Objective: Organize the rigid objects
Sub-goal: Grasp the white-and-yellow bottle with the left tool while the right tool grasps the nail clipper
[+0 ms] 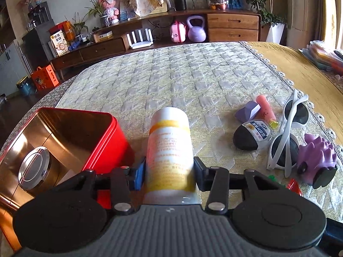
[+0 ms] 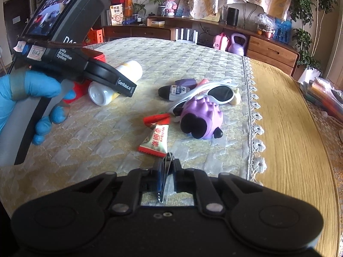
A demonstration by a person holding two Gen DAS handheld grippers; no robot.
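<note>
My left gripper is shut on a white bottle with yellow bands, held just right of an open red tin box with a round silver can inside. The bottle also shows in the right wrist view, under the left gripper's body. My right gripper is shut on a small metal nail clipper, low over the quilted mat. On the mat lie white sunglasses, a black-capped small bottle, a purple block, a pink tube and a purple spiky toy.
Red-and-white candy wrappers lie just ahead of my right gripper. The quilted mat covers a table with a yellow cloth on the right. A wooden sideboard with clutter stands behind.
</note>
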